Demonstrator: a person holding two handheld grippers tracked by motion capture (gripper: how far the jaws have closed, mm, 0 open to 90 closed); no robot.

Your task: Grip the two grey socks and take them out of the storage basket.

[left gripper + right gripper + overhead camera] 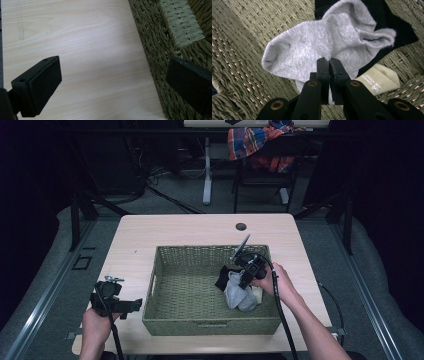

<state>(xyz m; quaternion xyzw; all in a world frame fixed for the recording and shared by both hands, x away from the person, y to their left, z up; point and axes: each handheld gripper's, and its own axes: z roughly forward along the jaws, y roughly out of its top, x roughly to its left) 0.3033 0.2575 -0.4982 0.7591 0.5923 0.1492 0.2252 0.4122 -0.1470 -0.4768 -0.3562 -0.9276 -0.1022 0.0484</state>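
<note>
A grey sock (324, 45) lies in the right part of the woven basket (165, 270), on top of a black sock (397, 30) and beside a beige sock (382, 80). My right gripper (329, 63) is shut on a fold of the grey sock (239, 292); from above the right gripper (240, 279) reaches into the basket from the right. My left gripper (134, 305) rests open on the table, left of the basket. In the left gripper view the left gripper (112, 82) holds nothing, its pads (45, 82) wide apart over bare wood, next to the basket wall (155, 50).
The light wooden table (200, 230) has a round cable hole (241, 226) at the back. A chair with a plaid cloth (255, 140) stands beyond the table. Cables trail from both grippers toward the front edge.
</note>
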